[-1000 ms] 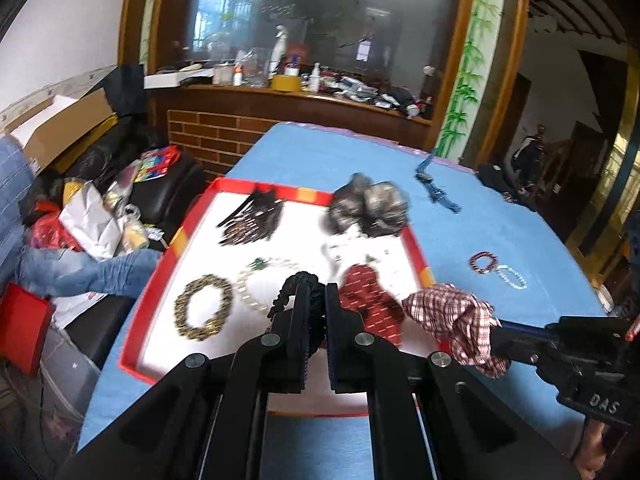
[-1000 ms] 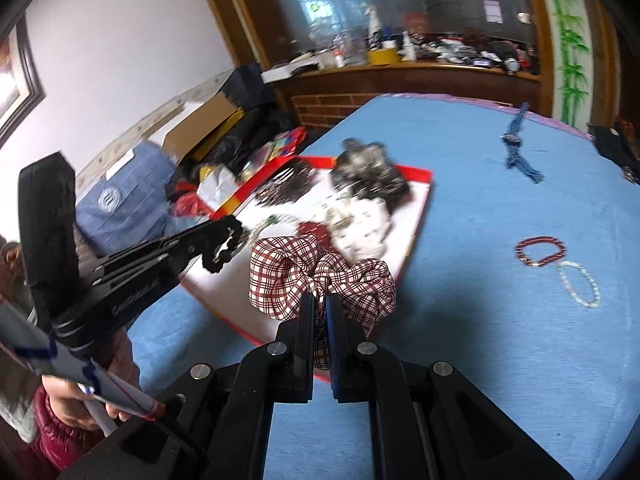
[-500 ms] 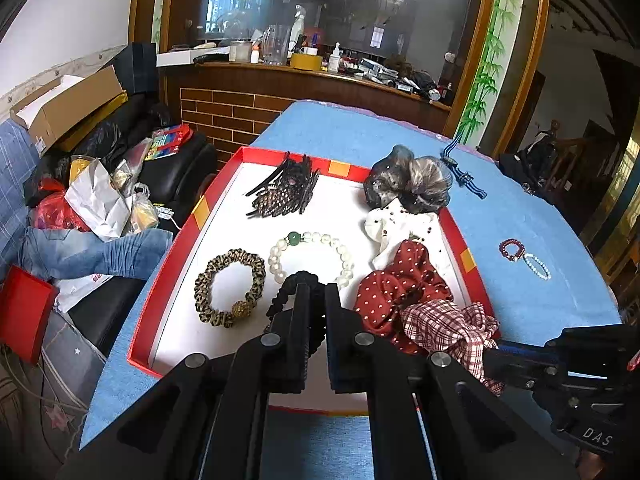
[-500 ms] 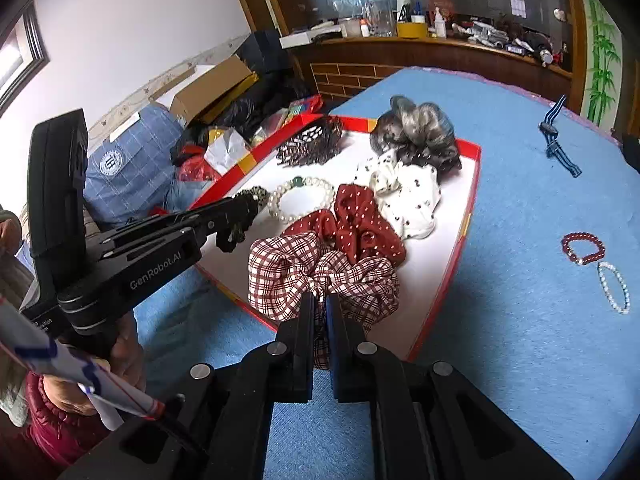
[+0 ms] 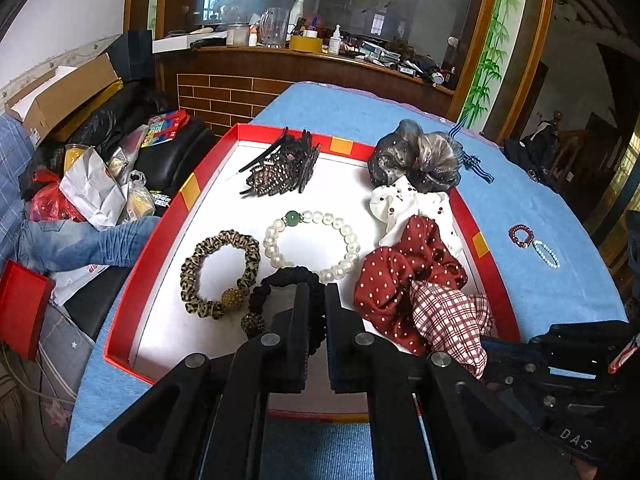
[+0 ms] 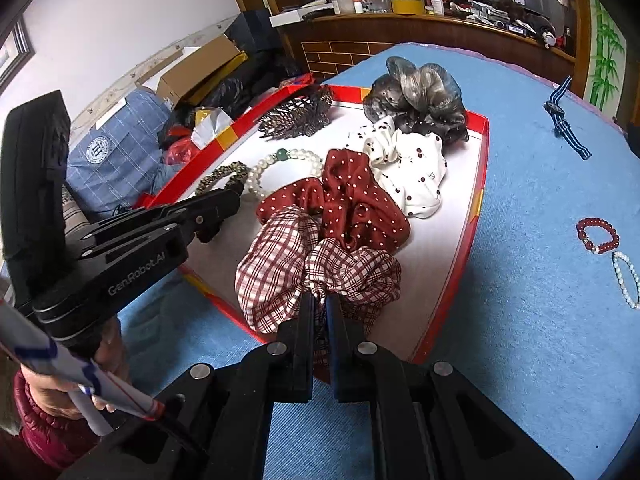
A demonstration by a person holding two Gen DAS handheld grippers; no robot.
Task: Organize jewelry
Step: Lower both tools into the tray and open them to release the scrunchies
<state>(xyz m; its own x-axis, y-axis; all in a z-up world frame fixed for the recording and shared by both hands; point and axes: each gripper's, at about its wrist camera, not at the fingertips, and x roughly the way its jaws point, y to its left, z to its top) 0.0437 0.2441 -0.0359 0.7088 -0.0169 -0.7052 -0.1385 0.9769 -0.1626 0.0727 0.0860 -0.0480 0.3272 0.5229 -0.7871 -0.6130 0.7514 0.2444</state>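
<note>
Your left hand-held gripper point(image 5: 316, 292) has its fingers drawn close together on a black hair tie point(image 5: 288, 280), which lies over the near part of the red-rimmed tray point(image 5: 132, 264); a small glittery bead point(image 5: 253, 322) hangs from the tie's near left side. Your right hand-held gripper point(image 6: 319, 300) is clamped just as narrowly on a red plaid scrunchie point(image 6: 312, 276), which sits at the tray's near right corner and touches the dark red dotted scrunchie point(image 6: 352, 208) behind it.

Just beyond the black hair tie, a leopard-print hair tie point(image 5: 218, 268) lies to the left and a pearl bracelet point(image 5: 312, 244) with one green bead to the right, both on the white tray floor. Farther in, a white dotted scrunchie point(image 5: 412, 208) rests against the dark red one, and a grey gauzy scrunchie point(image 5: 416, 160) sits at the far right corner. A dark hair claw point(image 5: 280, 168) lies at the far left.

Outside the tray, on the blue table point(image 6: 540, 200), a red bead bracelet point(image 6: 598, 236) and a pale bead bracelet point(image 6: 626, 280) lie just beside each other, with a striped blue strap point(image 6: 564, 120) farther back.
</note>
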